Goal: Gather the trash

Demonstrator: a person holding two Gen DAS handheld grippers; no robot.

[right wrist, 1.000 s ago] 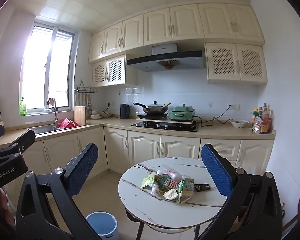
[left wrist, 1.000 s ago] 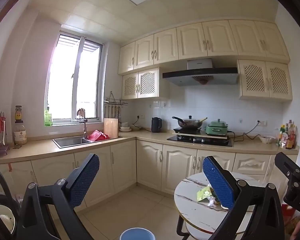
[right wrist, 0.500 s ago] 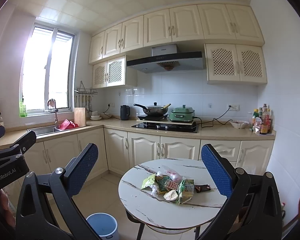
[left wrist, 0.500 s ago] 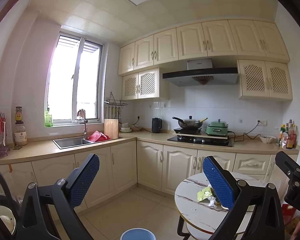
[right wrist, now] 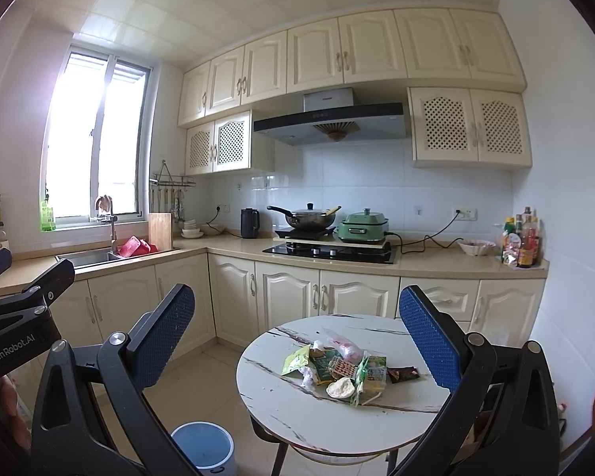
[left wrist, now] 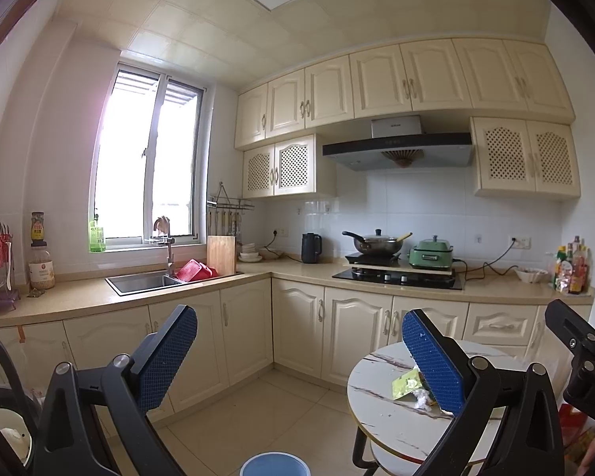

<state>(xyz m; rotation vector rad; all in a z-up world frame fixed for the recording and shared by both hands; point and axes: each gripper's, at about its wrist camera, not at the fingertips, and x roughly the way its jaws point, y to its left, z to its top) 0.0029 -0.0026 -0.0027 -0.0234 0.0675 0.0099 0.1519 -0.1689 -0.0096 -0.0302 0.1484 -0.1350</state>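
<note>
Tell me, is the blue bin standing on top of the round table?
No, the blue bin stands on the floor beside the round table, to its left in the right wrist view, while the trash pile lies on the tabletop.

Side-by-side wrist views, sharing round table

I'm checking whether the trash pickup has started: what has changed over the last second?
Almost nothing. Both views shifted only slightly, the right one a touch lower; nothing was gripped or released. The left tool and right tool stay open and empty. The wrapper pile lies untouched on the round marble table, and the blue bin stays on the floor beside it.
</note>
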